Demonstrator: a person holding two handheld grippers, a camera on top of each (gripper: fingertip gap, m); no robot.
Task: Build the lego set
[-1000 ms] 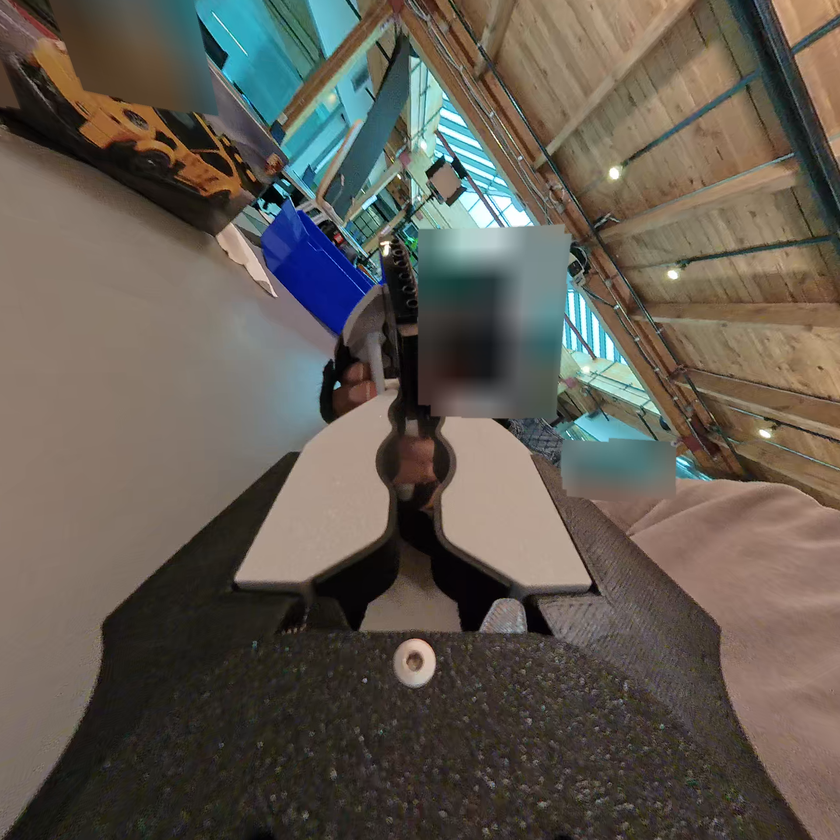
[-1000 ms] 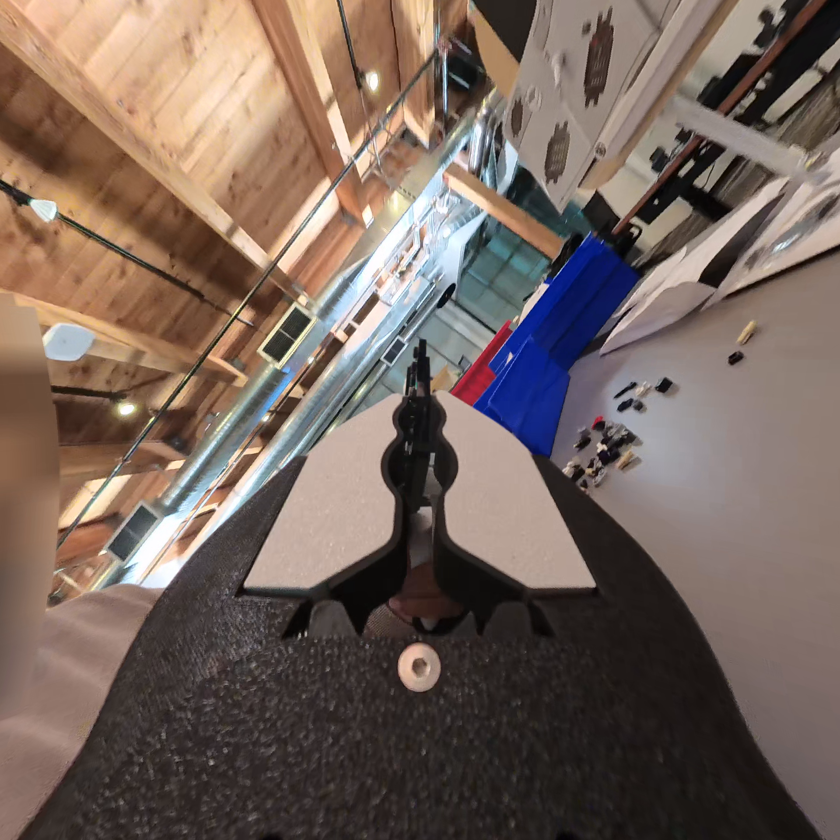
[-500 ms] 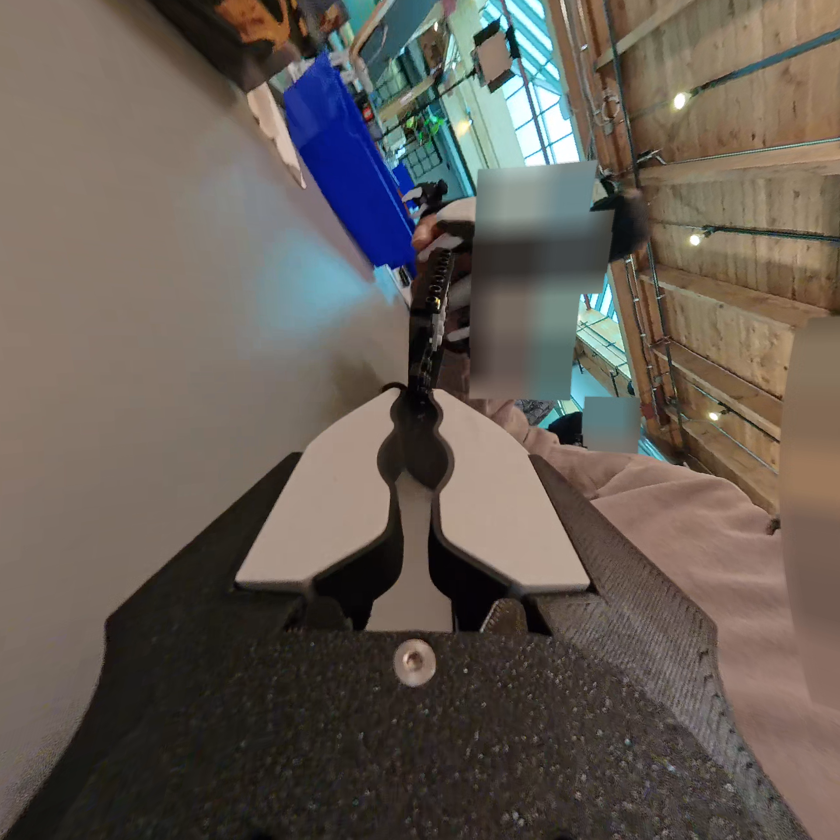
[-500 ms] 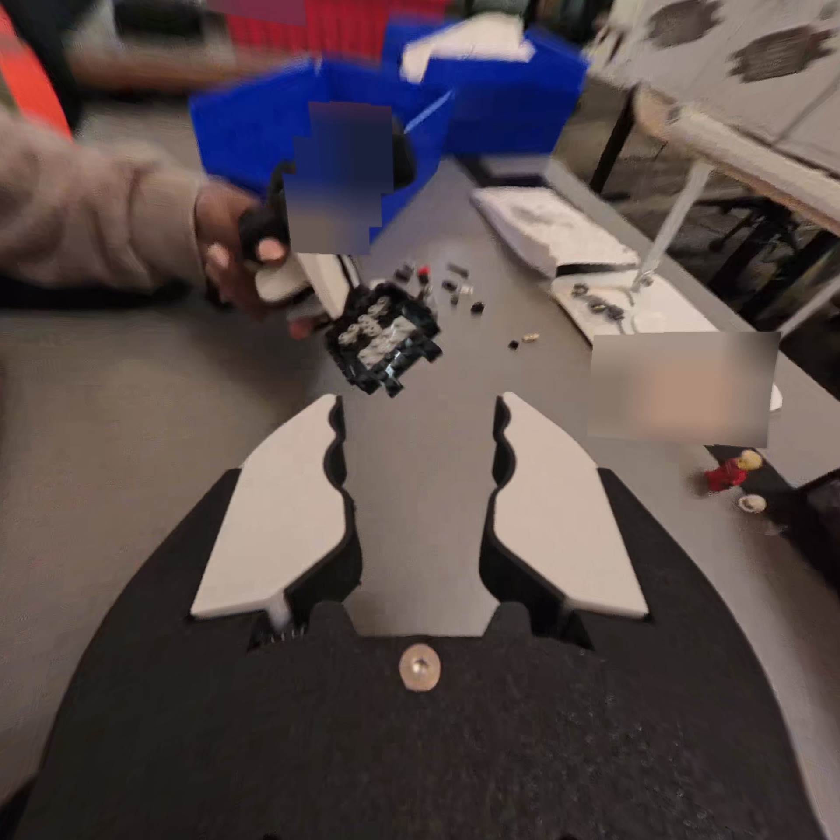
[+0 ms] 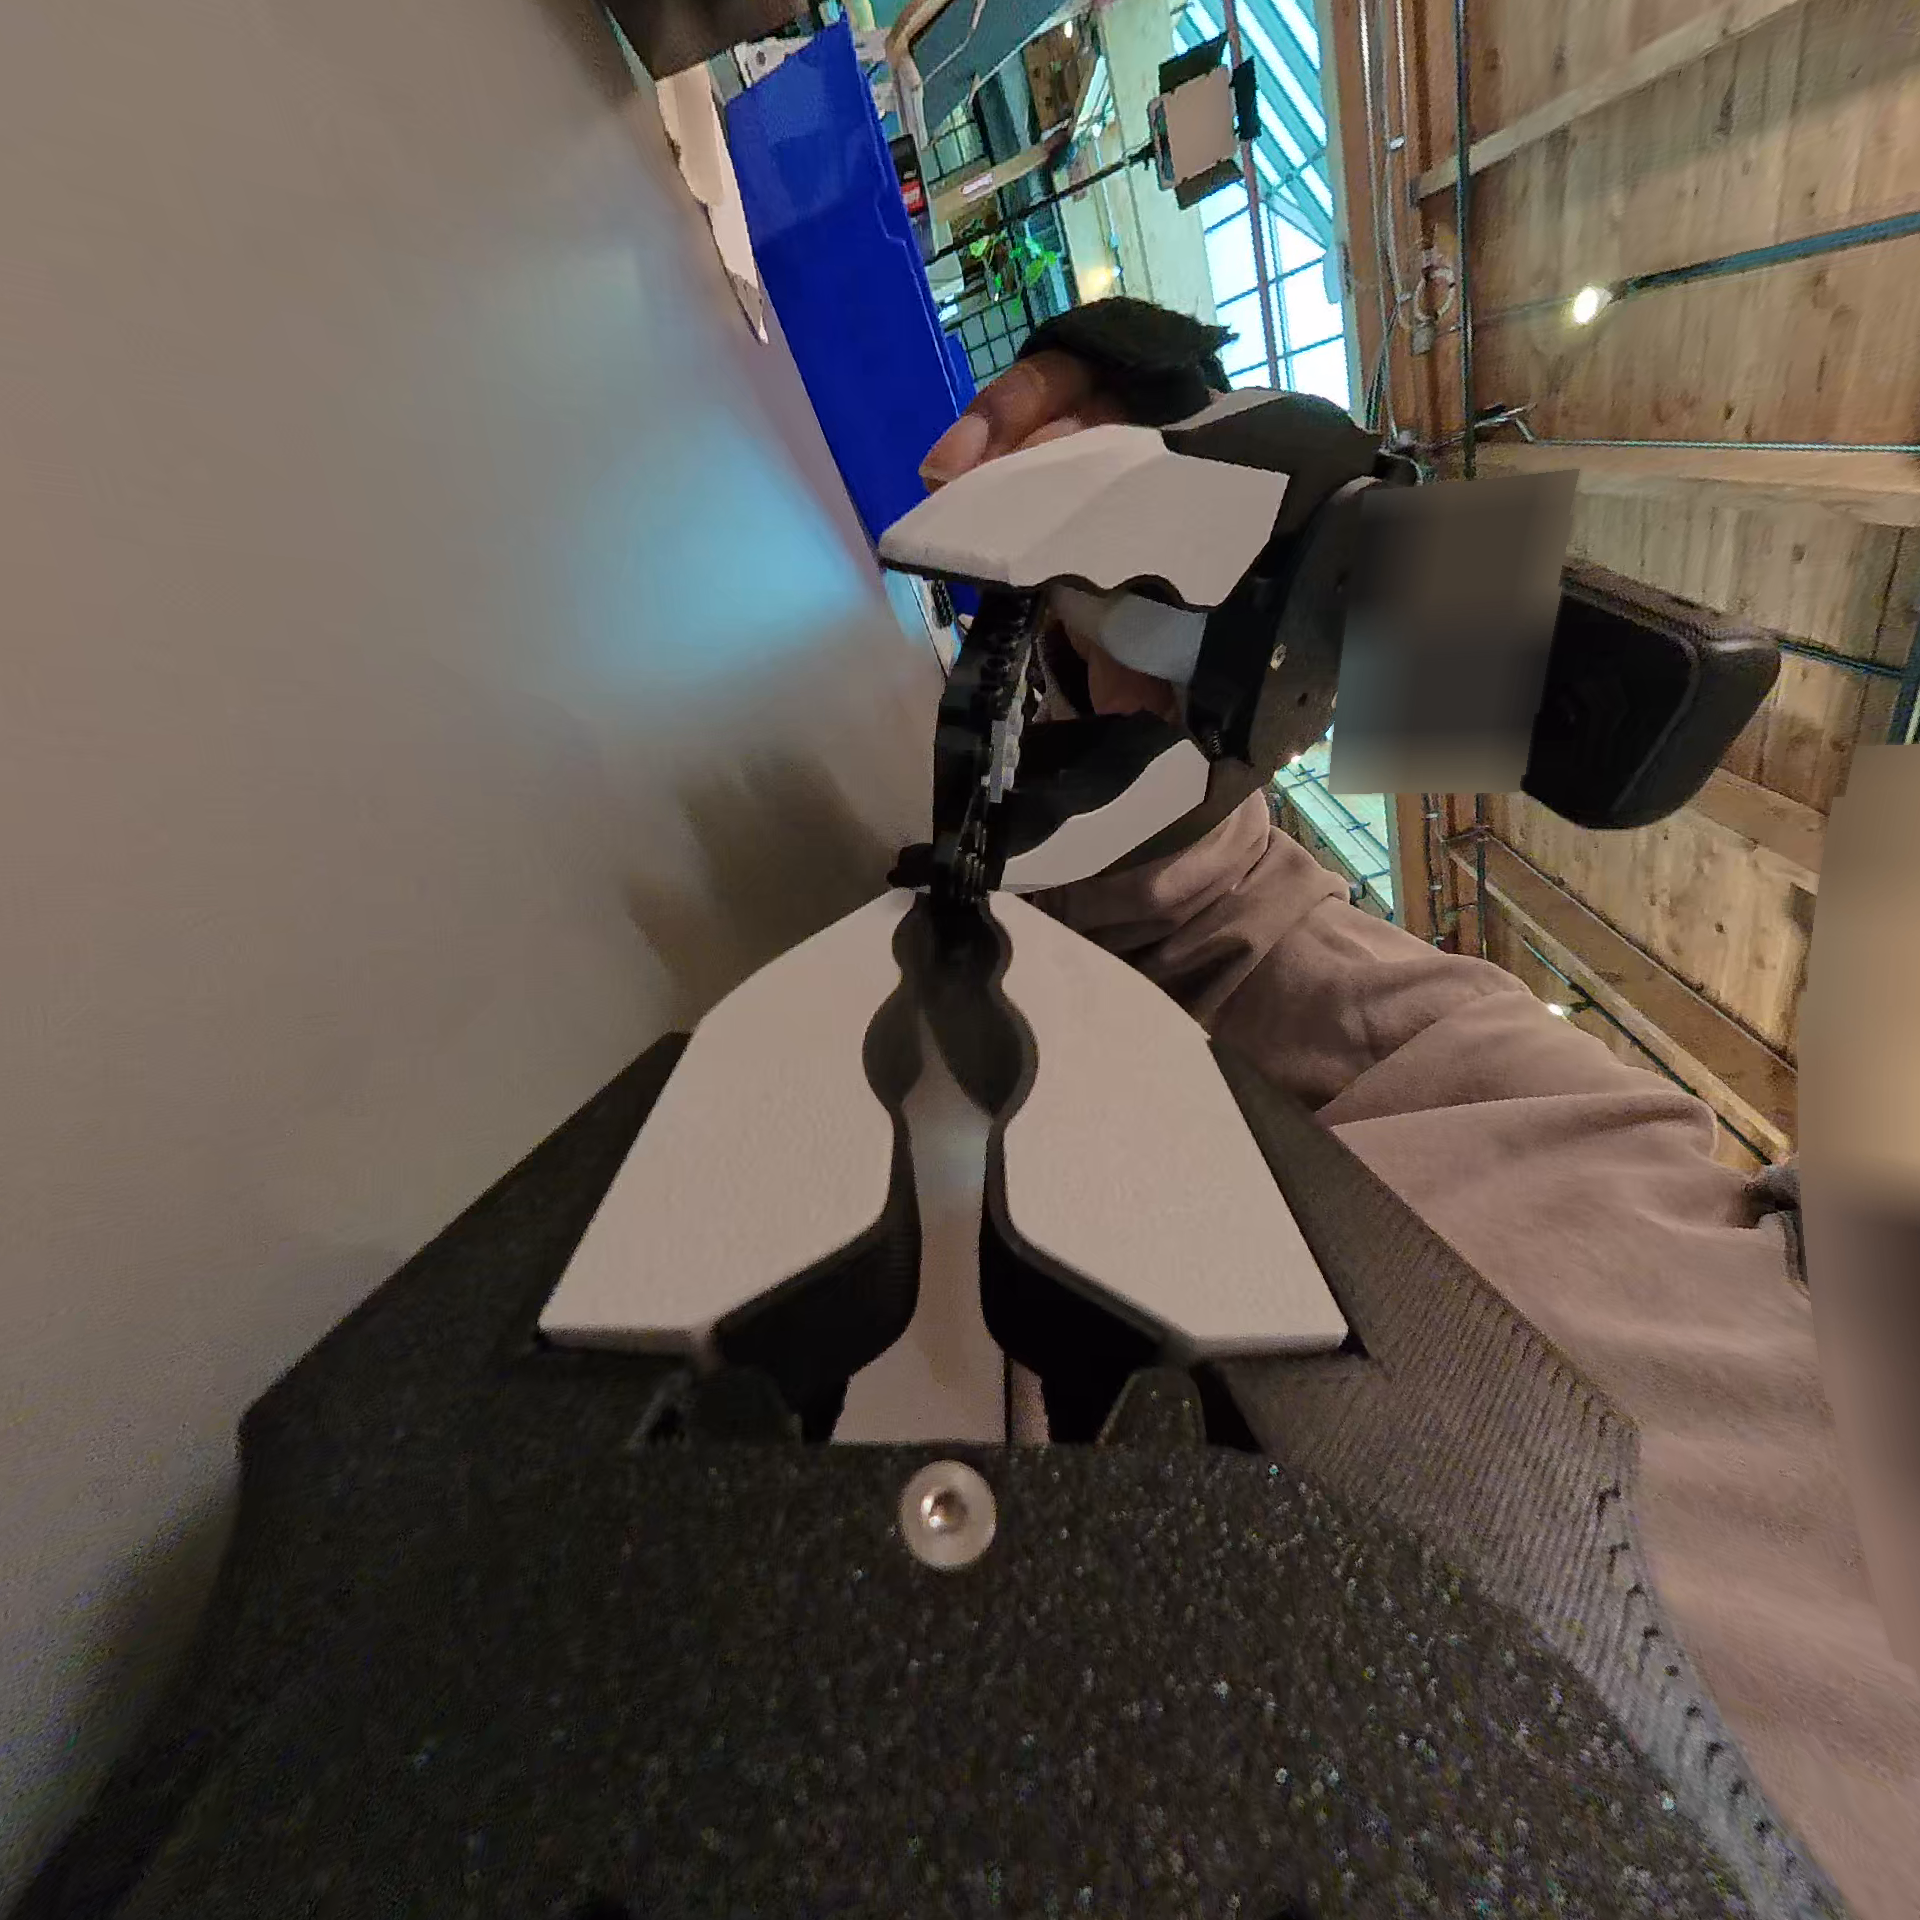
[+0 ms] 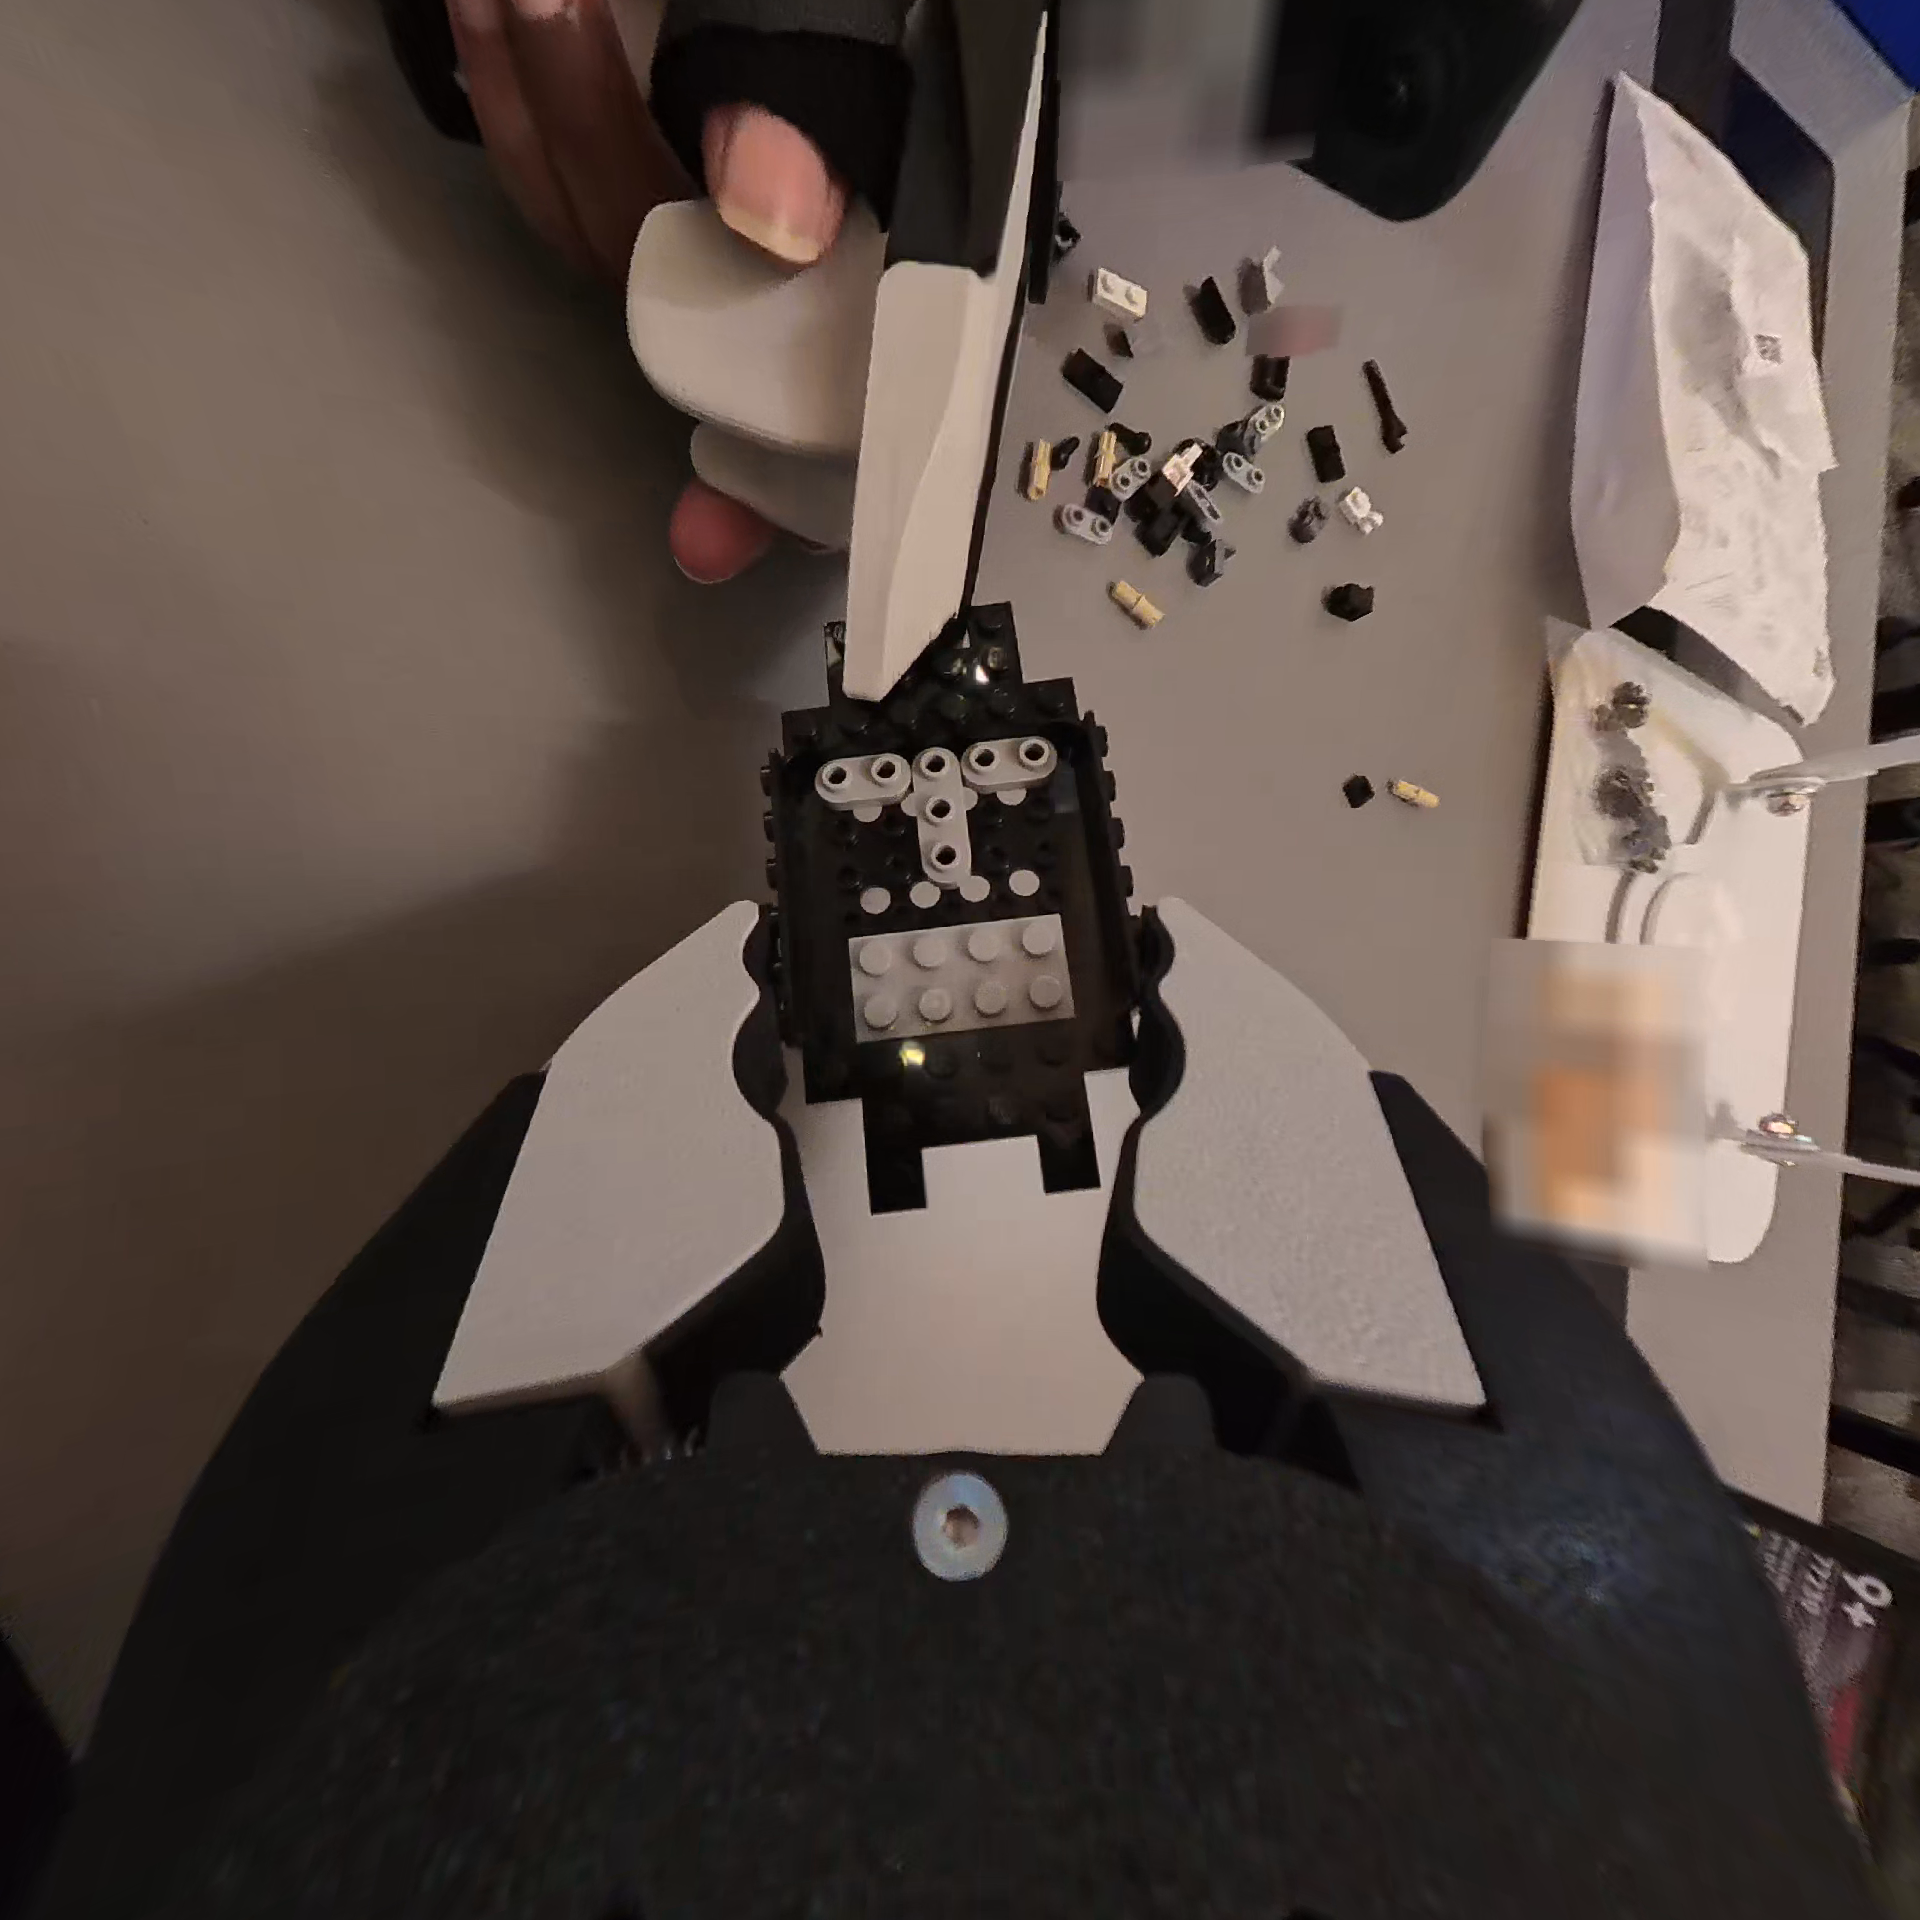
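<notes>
A black lego assembly [image 6: 935, 862] with light grey plates on top hangs over the grey table [image 6: 312, 623]. My left gripper [image 5: 951, 909] is shut on its far edge; in the left wrist view the assembly [image 5: 982, 727] shows edge-on. The left gripper's white finger [image 6: 935, 416] also shows in the right wrist view, on that far edge. My right gripper [image 6: 951, 925] is open, with one jaw on each side of the assembly, very close to its sides. It also shows in the left wrist view [image 5: 1039, 665], straddling the assembly.
Several loose black, grey and tan pieces [image 6: 1195, 468] lie on the table beyond the assembly. A crumpled white paper bag [image 6: 1714, 364] and a white tray with small parts [image 6: 1621, 831] lie to the right. A blue bin [image 5: 831, 260] stands at the far table edge. Both grippers' tips are close together, under 4 cm apart.
My right gripper opened, swung down from pointing at the ceiling, and came in around the assembly. My left gripper stayed shut on the assembly and tilted toward the table.
</notes>
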